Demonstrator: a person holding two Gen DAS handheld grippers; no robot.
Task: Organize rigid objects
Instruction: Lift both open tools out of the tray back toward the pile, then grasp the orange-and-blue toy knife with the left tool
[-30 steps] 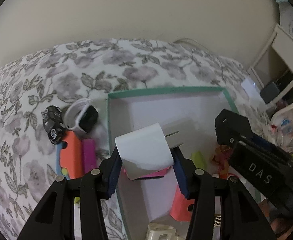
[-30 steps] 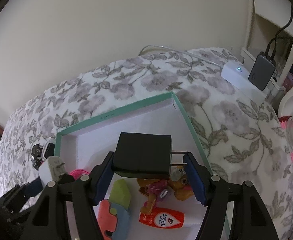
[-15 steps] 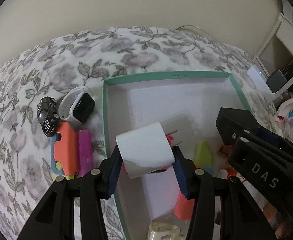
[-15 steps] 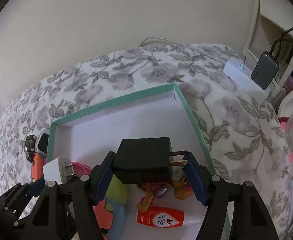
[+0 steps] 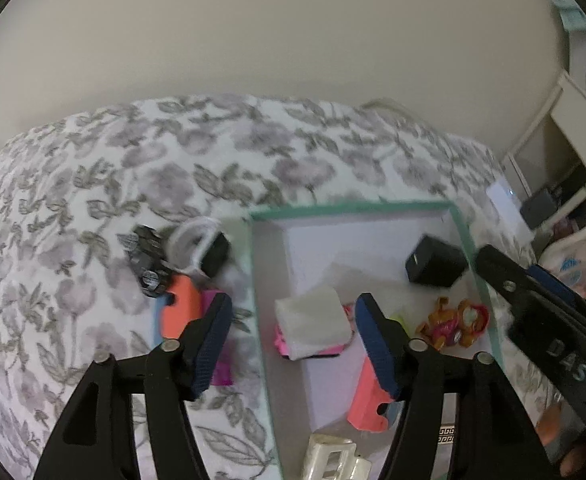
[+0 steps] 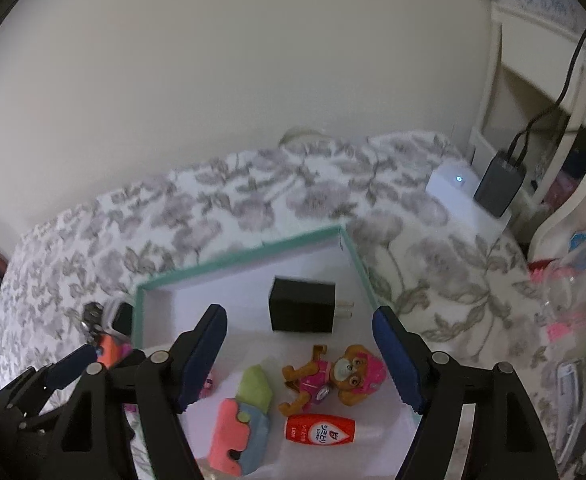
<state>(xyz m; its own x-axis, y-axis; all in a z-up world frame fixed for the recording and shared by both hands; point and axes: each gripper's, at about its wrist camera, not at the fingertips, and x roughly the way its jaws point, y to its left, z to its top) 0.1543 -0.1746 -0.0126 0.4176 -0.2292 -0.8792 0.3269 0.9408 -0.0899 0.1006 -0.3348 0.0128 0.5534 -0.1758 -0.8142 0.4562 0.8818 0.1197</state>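
Two grippers hang over a bed covered in a grey-flowered spread (image 5: pixel 105 184), with a plain cream wall (image 6: pixel 233 80) closing off the far side. On the spread I see a shallow box with a teal rim (image 6: pixel 253 256) and a pale floor. My left gripper (image 5: pixel 293 322) has just been opening; its blue pads stand wide, and the white charger (image 5: pixel 313 326) lies in the box below the gap, apart from both pads, partly on a pink thing. My right gripper (image 6: pixel 299 346) has likewise just been opening and stands wide with nothing pressed between its pads; the black charger (image 6: pixel 301 306) rests on the box floor near the far right corner, prongs pointing right.

In the box with it, nearer to me, I see a toy pup figure (image 6: pixel 329 376), a red-and-white tube (image 6: pixel 319 430), a green block (image 6: pixel 255 388) and a coral-and-blue piece (image 6: pixel 233 436). Outside the left rim, on the spread, I see a small dark toy car (image 5: pixel 147 260), a white-banded watch (image 5: pixel 203 250) and another coral piece (image 5: pixel 179 310), all close together.

The far half of the box floor is bare, and the spread beyond it runs open to the wall. To the right the bed edge meets a white device with a blue light (image 6: pixel 459 196), a dark adapter with cables (image 6: pixel 499 184) and white shelving (image 6: pixel 533 80); that side is crowded.
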